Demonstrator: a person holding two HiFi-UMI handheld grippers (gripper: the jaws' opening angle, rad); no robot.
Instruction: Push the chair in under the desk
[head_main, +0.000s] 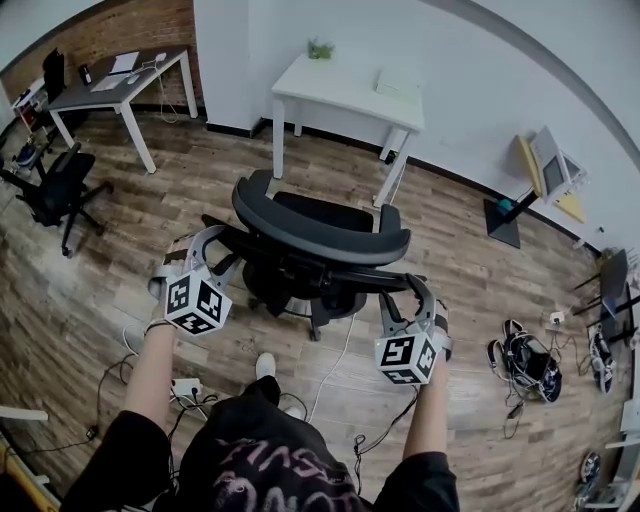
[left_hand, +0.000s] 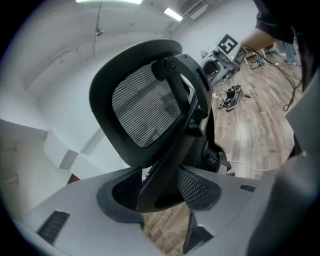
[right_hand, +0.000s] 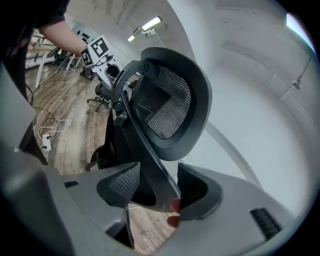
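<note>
A black mesh office chair (head_main: 318, 240) stands on the wood floor with its backrest toward me. It is a short way out from the white desk (head_main: 345, 92) by the far wall. My left gripper (head_main: 212, 250) is at the backrest frame's left side and my right gripper (head_main: 412, 298) at its right side. In the left gripper view the jaws (left_hand: 157, 192) stand wide with a black frame bar (left_hand: 170, 160) between the pads, below the mesh back (left_hand: 142, 112). The right gripper (right_hand: 157, 192) likewise straddles a frame bar (right_hand: 150, 165), its jaws wide. Neither pair of pads visibly presses.
A grey desk (head_main: 120, 85) with a second black chair (head_main: 55, 190) stands at back left. A power strip (head_main: 185, 387) and cables lie near my feet, and a white cable (head_main: 335, 365) runs under the chair. Tangled gear (head_main: 525, 360) and boards (head_main: 545, 165) sit at right.
</note>
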